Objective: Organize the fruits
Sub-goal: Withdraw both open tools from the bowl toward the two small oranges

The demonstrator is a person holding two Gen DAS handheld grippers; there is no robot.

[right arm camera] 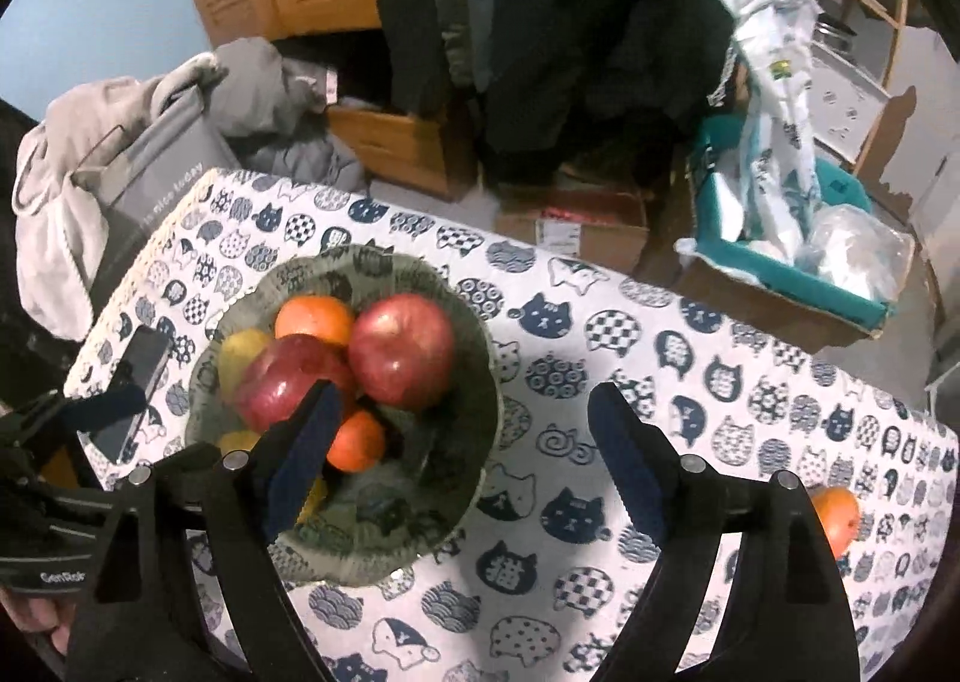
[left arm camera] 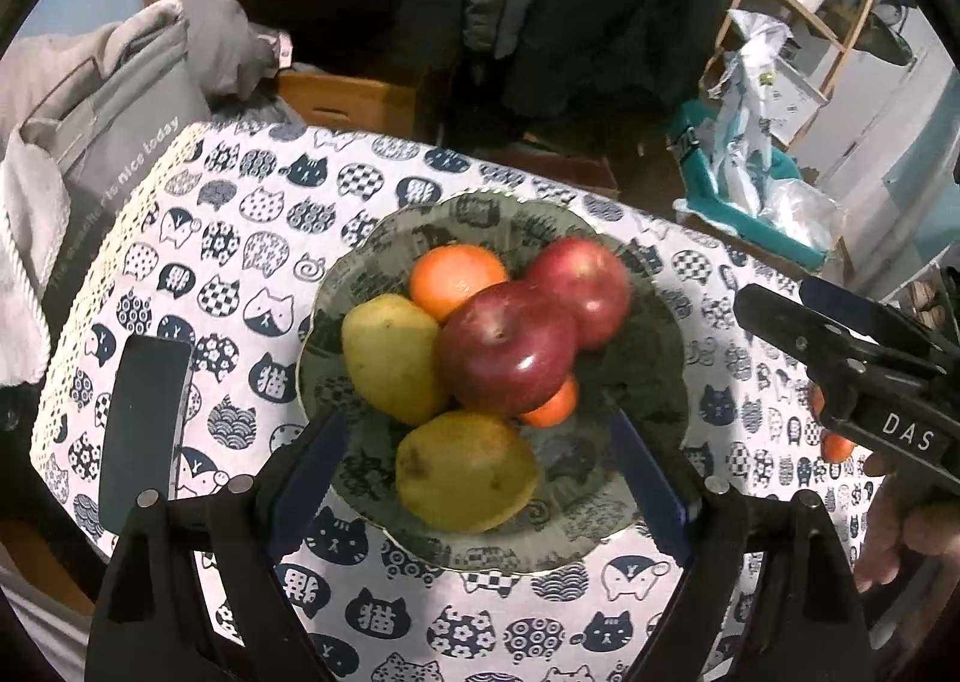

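I see both grippers hanging above the scalloped grey glass bowl (left arm camera: 654,316) on the cat-print desk (right arm camera: 660,322), jaws spread wide and empty. Apples, pears and oranges sit piled inside; one round orange fruit (right arm camera: 835,514) waits at four o'clock, likely next.

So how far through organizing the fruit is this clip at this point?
Mostly done: the glass bowl already holds two apples, two pears and two oranges. Nothing is in hand: the left gripper and right gripper are both open and empty. Left to do: one orange on the tablecloth still lies outside the bowl.
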